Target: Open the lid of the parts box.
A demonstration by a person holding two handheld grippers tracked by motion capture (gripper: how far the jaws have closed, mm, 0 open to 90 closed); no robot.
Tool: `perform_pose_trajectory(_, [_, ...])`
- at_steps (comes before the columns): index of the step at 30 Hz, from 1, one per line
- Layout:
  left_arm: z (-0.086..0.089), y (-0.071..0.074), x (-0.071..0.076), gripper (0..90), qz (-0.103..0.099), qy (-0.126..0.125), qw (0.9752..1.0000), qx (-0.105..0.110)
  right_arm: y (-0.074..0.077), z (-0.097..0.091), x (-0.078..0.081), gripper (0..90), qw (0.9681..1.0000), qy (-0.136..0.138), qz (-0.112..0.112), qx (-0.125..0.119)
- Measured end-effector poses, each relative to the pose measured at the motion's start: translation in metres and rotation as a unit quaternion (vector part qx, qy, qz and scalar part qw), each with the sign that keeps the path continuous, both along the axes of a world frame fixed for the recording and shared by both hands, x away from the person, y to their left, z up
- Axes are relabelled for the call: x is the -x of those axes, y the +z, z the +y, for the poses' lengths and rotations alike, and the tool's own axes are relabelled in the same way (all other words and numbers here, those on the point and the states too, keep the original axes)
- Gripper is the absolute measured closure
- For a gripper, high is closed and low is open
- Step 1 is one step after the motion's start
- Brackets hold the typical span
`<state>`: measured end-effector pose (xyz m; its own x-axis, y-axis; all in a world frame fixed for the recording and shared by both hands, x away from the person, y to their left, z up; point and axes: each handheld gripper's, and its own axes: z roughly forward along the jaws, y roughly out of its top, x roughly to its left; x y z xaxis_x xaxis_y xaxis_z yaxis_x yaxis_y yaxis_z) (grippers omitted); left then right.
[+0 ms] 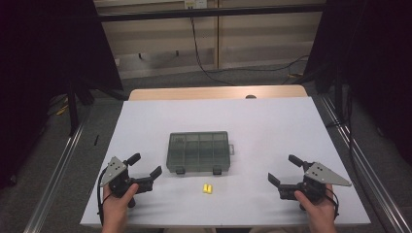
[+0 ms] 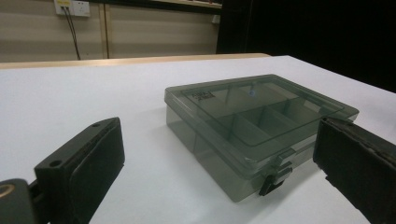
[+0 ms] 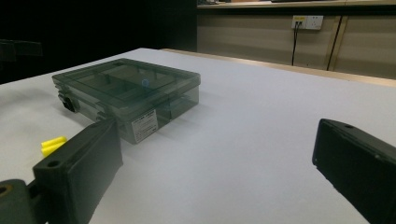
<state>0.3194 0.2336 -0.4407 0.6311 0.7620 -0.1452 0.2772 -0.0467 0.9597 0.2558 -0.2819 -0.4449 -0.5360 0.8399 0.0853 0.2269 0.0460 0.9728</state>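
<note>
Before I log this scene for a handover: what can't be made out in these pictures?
- Compartment box: any contents hidden by the smoky closed lid, all views.
- Yellow pieces: too small in the high view; partly behind the jaw in the right gripper view.
- Label on the box's end: print too small.

Between my left gripper (image 1: 145, 165) and my right gripper (image 1: 285, 169) the white table (image 1: 262, 126) lies open except for two things: the closed smoky box (image 1: 198, 152), mid-table, and the small yellow pieces (image 1: 207, 188) just in front of it. My left gripper's open jaws sit close beside the box's near left corner. My right gripper has bare table ahead and to its right, the box well apart.
</note>
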Motion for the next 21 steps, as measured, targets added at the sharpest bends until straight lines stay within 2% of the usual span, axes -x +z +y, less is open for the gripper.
perform_pose_trajectory(9, [-0.005,-0.001,-0.001,1.9,-0.002,-0.007,0.9999,-0.008,0.0,0.001,-0.001,1.5,1.0,0.0,0.004,0.002])
perform_pose_trajectory(12, [-0.007,-0.002,-0.003,1.0,0.0,-0.005,1.0,-0.004,-0.002,0.005,-0.003,1.5,0.9999,-0.001,0.012,0.007])
perform_pose_trajectory(16, [-0.01,-0.001,-0.004,1.0,-0.003,-0.009,0.9998,-0.018,-0.002,0.008,-0.006,0.8,0.9998,0.004,0.014,0.011])
perform_pose_trajectory(19, [-0.012,-0.001,-0.004,1.8,0.003,-0.001,0.9998,-0.019,-0.003,0.013,-0.009,1.3,0.9997,0.007,0.022,0.007])
perform_pose_trajectory(21, [-0.011,-0.001,-0.004,1.7,0.009,-0.006,0.9999,-0.011,-0.003,0.015,-0.012,1.5,0.9996,0.007,0.024,0.012])
